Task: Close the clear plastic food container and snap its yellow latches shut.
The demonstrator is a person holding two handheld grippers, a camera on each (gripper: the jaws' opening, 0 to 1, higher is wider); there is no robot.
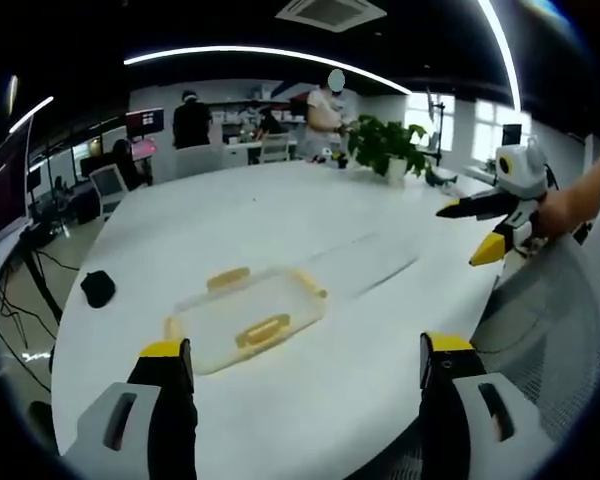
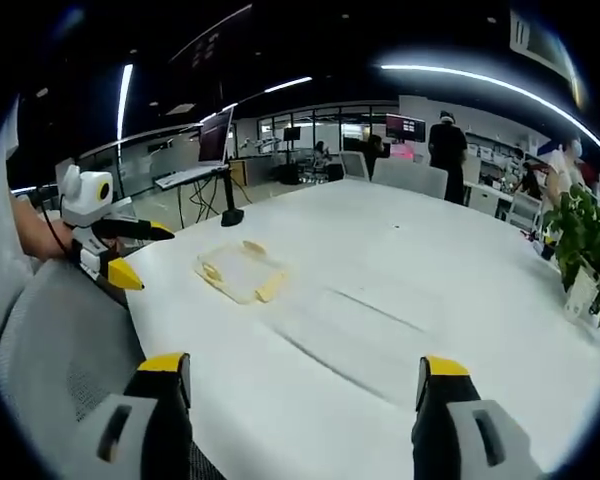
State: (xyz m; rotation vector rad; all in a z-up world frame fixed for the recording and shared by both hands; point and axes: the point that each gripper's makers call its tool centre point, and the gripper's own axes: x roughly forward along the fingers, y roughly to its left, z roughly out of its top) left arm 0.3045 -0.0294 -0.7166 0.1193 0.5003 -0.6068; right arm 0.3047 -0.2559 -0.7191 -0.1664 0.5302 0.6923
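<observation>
In the left gripper view the left gripper (image 1: 306,362) had its two yellow-tipped jaws spread wide with nothing between them, held low over the near edge of the white table (image 1: 280,215). Just ahead of its left jaw lay the clear plastic food container (image 1: 247,315), flat on the table, with yellow latches (image 1: 263,331) along its sides; whether the lid was seated could not be told. Further off to the right, the right gripper (image 1: 477,232) hung over the table edge with jaws parted, held by a hand (image 1: 558,210). Beyond the container stood a potted plant (image 1: 390,145), with people at the back of the room

In the right gripper view the right gripper (image 2: 305,375) was likewise spread and empty over the table (image 2: 420,270). The container (image 2: 241,270) sat well ahead and to the left, apart from the jaws. Further left the left gripper (image 2: 143,252) hovered near the table edge, jaws parted, beside a grey mesh chair back (image 2: 60,340)
</observation>
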